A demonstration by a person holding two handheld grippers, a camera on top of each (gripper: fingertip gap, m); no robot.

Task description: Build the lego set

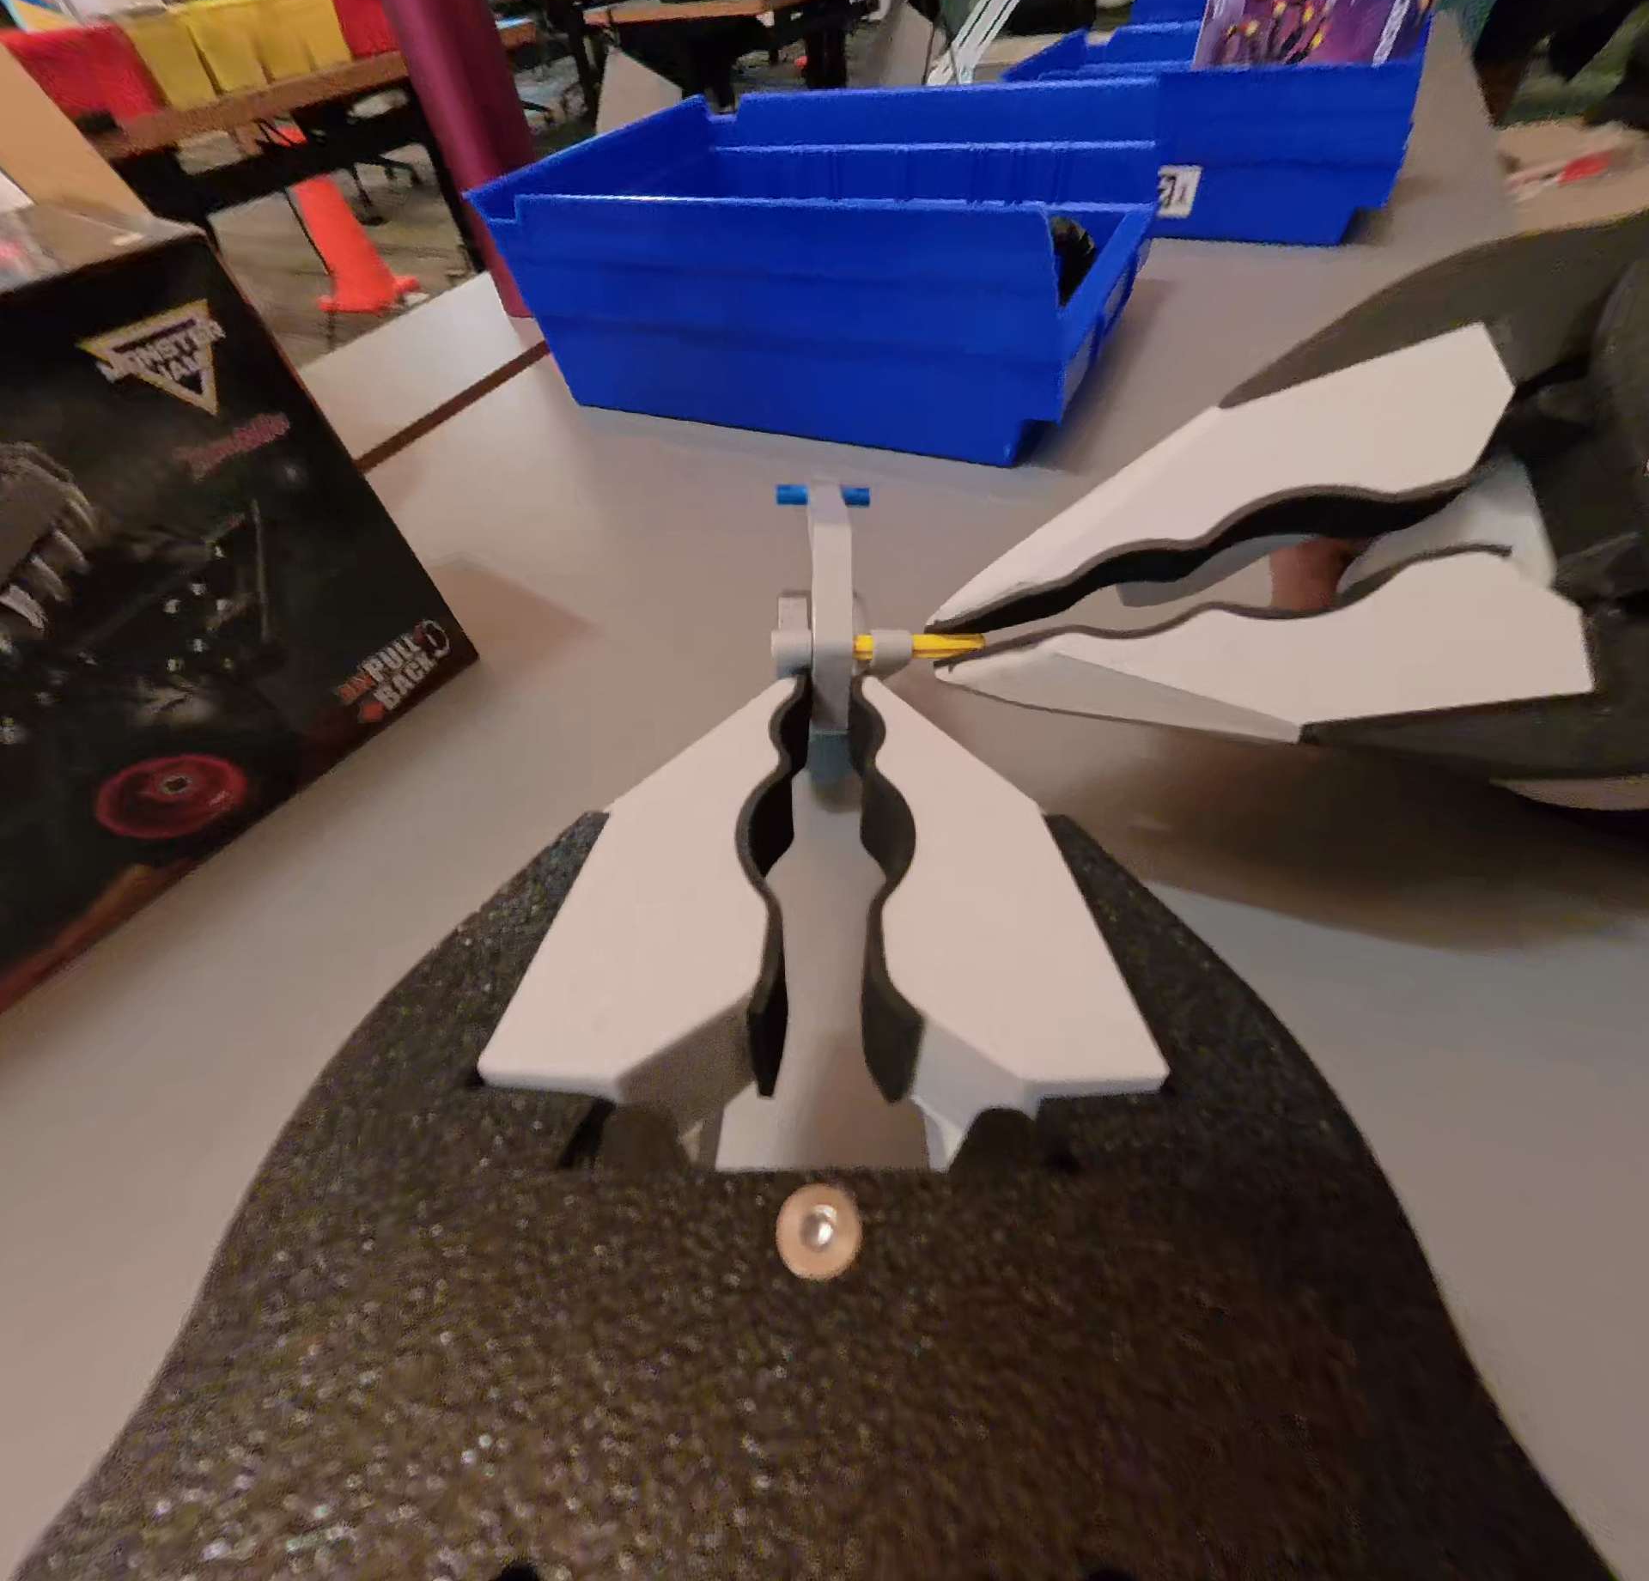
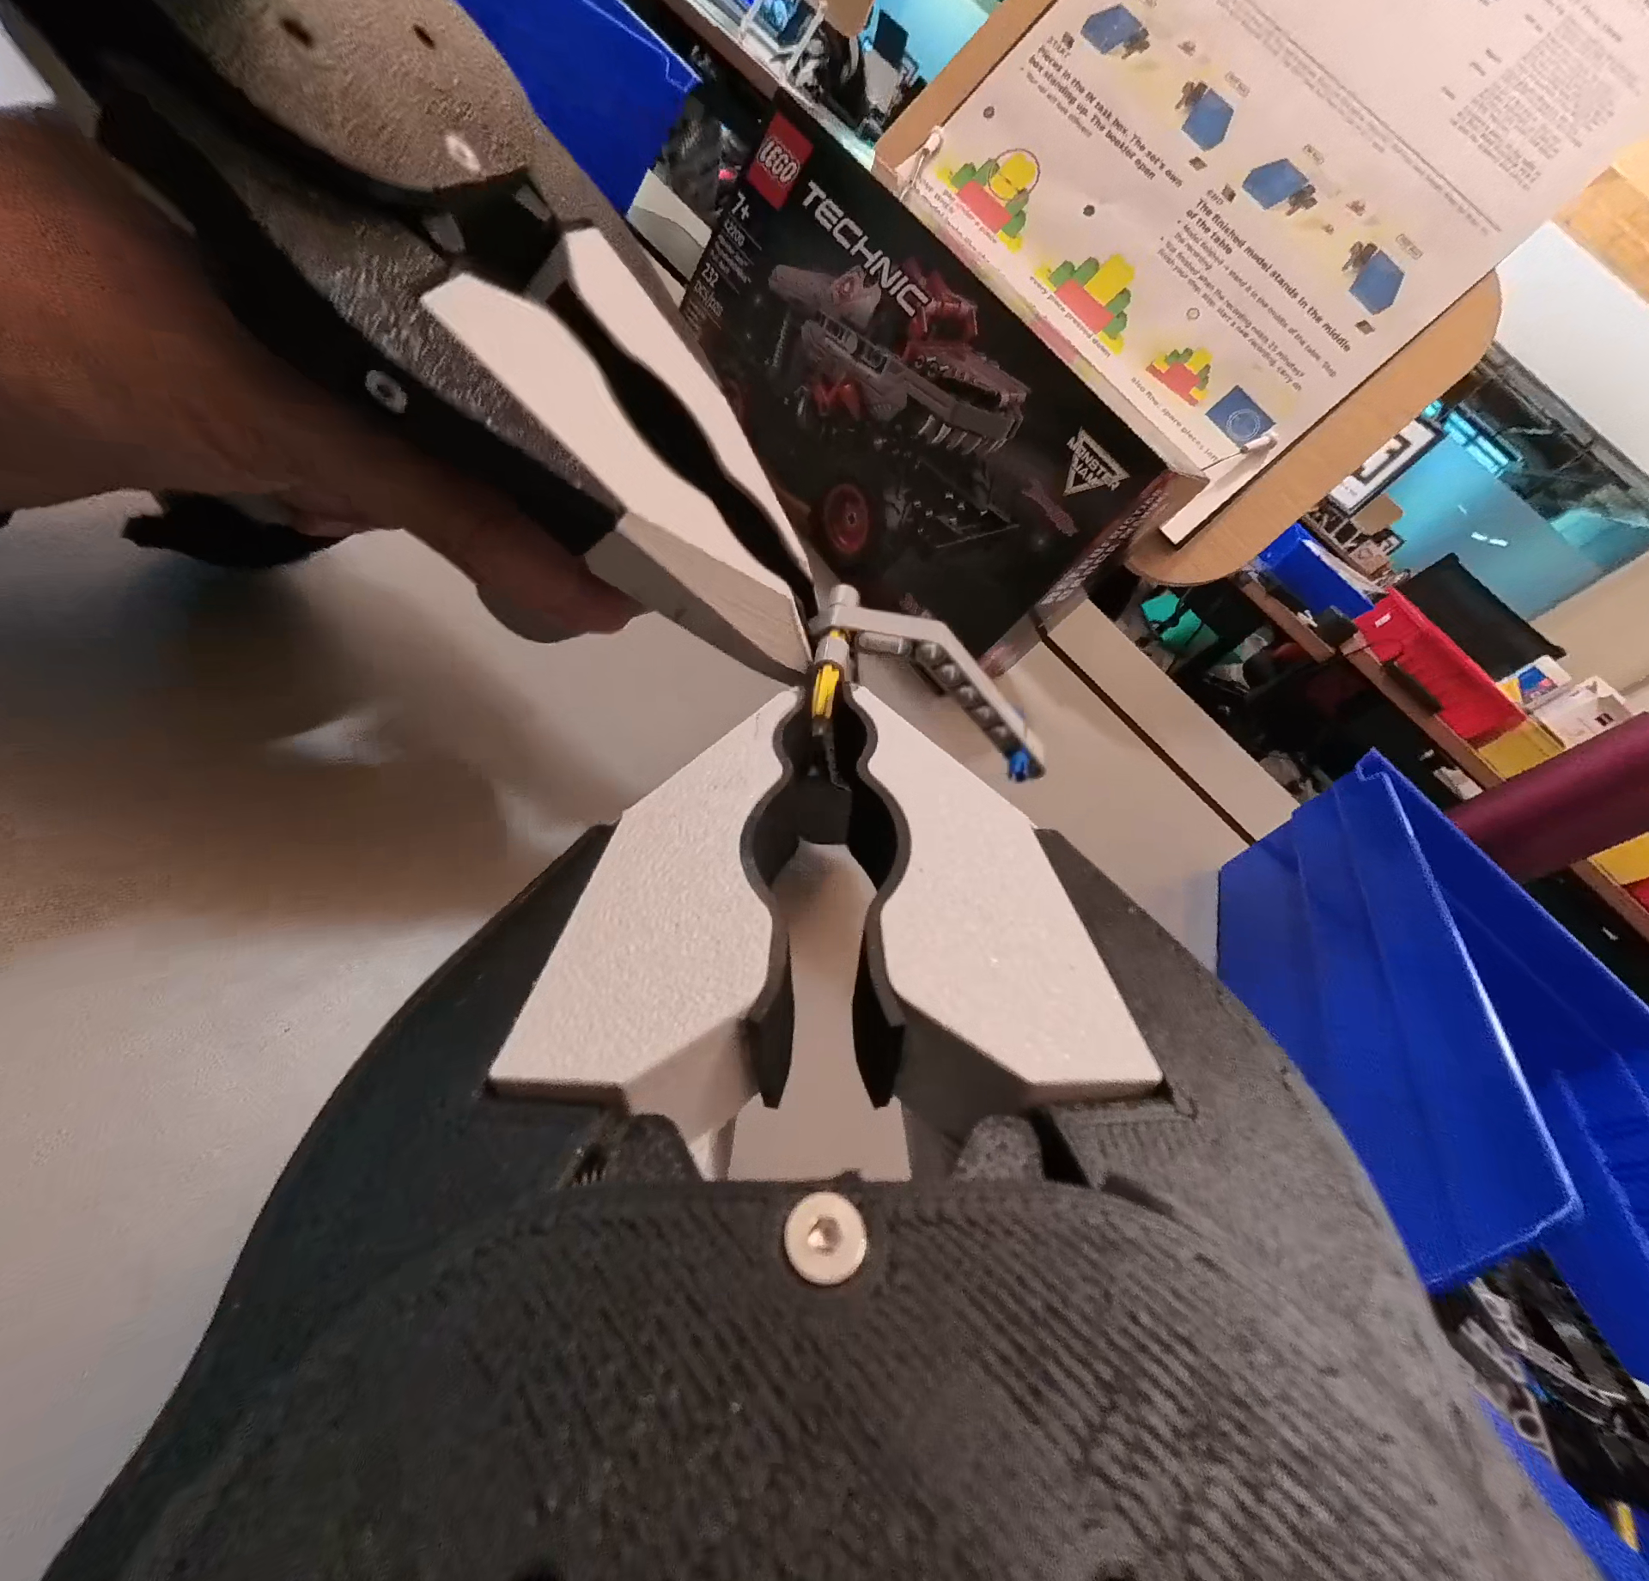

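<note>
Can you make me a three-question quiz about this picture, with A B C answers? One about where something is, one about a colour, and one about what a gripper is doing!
1. Where is the dark set box in the left wrist view?
A. Left of the left gripper
B. Inside a blue bin
C. Under the right gripper

2. What colour is the thin axle?
A. Red
B. Yellow
C. Green

3. What is the left gripper doing?
A. Lying open on the table
B. Holding a wheel
C. Shut on the grey beam

Answers:
1 A, it stands on the table at the left edge.
2 B, it shows yellow between the right gripper's tips.
3 C, its fingers pinch the beam's lower end.
</note>
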